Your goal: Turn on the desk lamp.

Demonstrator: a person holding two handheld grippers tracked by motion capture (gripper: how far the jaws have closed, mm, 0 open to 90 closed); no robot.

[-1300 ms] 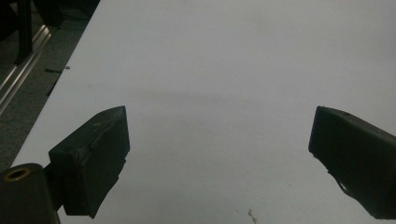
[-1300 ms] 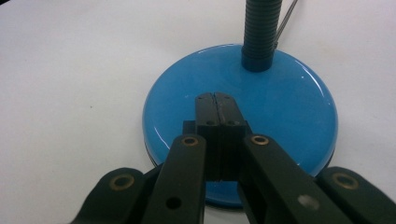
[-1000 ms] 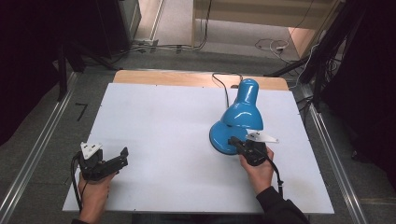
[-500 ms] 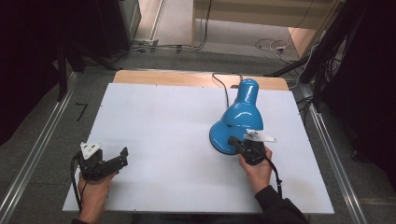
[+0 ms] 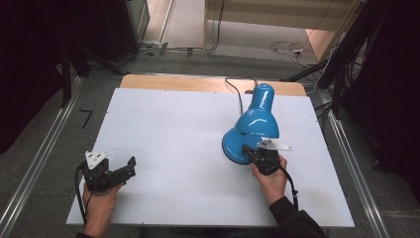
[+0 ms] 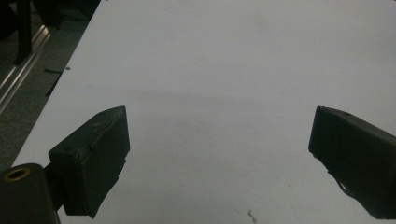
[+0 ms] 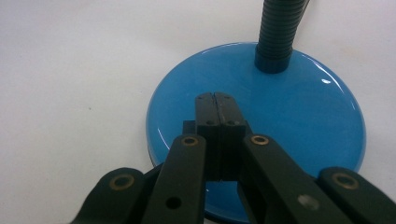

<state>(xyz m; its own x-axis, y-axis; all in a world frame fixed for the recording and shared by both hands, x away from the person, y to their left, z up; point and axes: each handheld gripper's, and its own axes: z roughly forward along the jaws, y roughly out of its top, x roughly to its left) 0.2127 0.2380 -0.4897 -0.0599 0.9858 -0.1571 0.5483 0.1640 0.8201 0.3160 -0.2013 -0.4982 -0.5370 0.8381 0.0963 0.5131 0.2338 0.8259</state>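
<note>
White, matte worktop (image 5: 173, 129) carries a glossy blue desk lamp with round base (image 7: 261, 116) at its right side, where the right claw (image 7: 215, 100), jaws closed together, rests on that base, while the left claw (image 5: 130, 167) hangs open well apart.

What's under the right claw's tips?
The lamp's blue base: the shut right claw is over its near part. Whatever spot lies right beneath the tips is covered, so contact can't be confirmed.

Glossy blue lamp (image 5: 255, 130), white table (image 5: 173, 129), black hand-held gripper (image 5: 246, 148)
</note>
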